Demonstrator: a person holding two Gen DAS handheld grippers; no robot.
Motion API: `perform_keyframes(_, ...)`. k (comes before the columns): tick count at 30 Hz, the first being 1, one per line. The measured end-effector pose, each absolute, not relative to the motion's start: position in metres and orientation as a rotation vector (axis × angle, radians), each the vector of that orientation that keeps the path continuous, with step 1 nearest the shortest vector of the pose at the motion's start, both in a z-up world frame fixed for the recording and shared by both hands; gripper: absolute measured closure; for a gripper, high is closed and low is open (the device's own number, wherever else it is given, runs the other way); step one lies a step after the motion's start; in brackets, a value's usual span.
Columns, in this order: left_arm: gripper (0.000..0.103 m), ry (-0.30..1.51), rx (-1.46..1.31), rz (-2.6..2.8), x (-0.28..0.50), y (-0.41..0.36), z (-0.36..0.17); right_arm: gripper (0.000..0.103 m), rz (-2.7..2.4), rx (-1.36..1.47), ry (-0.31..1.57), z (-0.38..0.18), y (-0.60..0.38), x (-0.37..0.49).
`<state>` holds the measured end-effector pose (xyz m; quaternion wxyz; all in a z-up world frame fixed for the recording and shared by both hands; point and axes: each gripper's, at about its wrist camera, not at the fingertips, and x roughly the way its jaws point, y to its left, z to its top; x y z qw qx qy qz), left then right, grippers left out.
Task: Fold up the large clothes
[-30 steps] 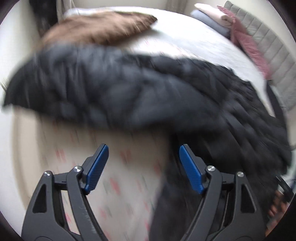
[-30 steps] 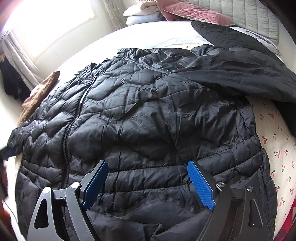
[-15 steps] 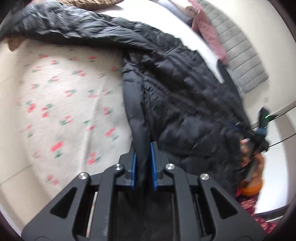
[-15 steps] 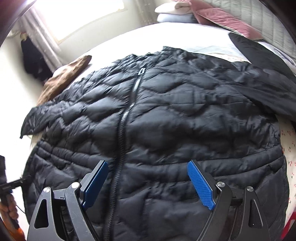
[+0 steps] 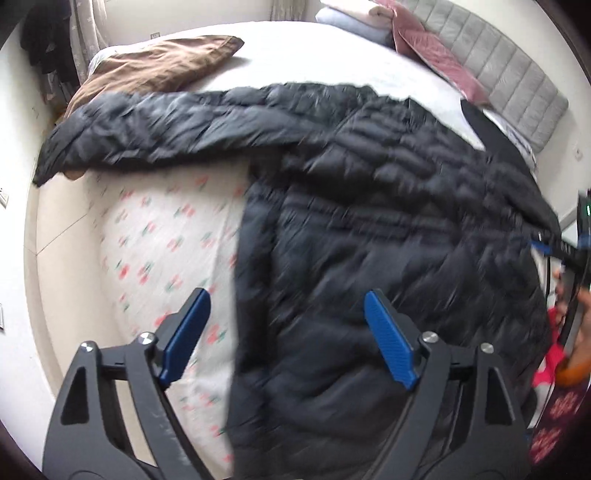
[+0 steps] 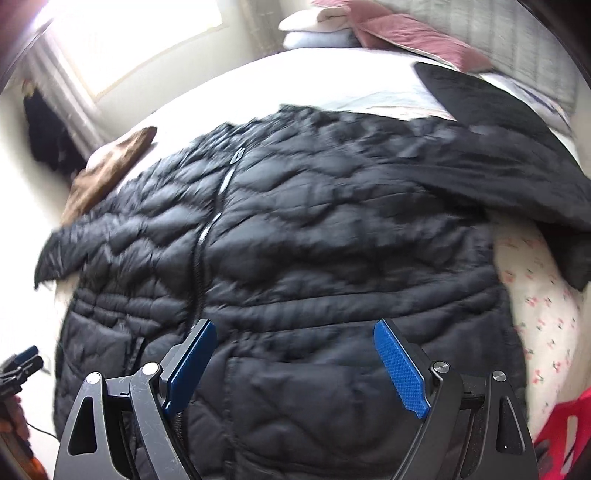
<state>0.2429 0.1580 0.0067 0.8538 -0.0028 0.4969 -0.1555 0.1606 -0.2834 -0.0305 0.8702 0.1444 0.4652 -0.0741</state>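
A large black quilted puffer jacket (image 6: 314, 236) lies spread front-up on the bed, its zipper (image 6: 207, 229) running down the middle and both sleeves out to the sides. In the left wrist view the jacket (image 5: 388, 229) fills the right half, one sleeve (image 5: 147, 136) stretching left. My left gripper (image 5: 284, 328) is open and empty above the jacket's left edge. My right gripper (image 6: 291, 354) is open and empty above the jacket's hem.
The bed has a white sheet with small red cherry prints (image 5: 159, 236). A brown garment (image 5: 159, 66) lies at the far corner. Pink and white pillows (image 6: 388, 33) and a grey headboard (image 5: 509, 77) stand at the head. A window (image 6: 122, 40) is at the left.
My left gripper was shut on the jacket's edge half a second ago; now it has let go, opened and pulled back. My right gripper stays open over the hem, shifted slightly.
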Motion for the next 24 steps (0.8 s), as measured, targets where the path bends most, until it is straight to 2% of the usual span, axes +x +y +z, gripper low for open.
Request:
perform_keyframes(3, 0.002, 1.012, -0.045, -0.336, 0.260, 0.137, 0.013, 0.014, -0.208, 0.332, 0.955, -0.017, -0.316, 0.150)
perform_keyframes(6, 0.001, 0.993, -0.063, -0.341, 0.274, 0.119, 0.005, 0.014, -0.287, 0.346, 0.943, -0.006, -0.349, 0.143)
perform_keyframes(14, 0.001, 0.952, -0.150, -0.393, 0.296, 0.088, -0.060, 0.014, -0.404, 0.375, 0.920, -0.002, -0.415, 0.131)
perform_keyframes(24, 0.001, 0.842, -0.261, -0.408, 0.295, 0.102, -0.045, 0.014, -0.574, 0.666, 0.790, -0.008, -0.521, 0.109)
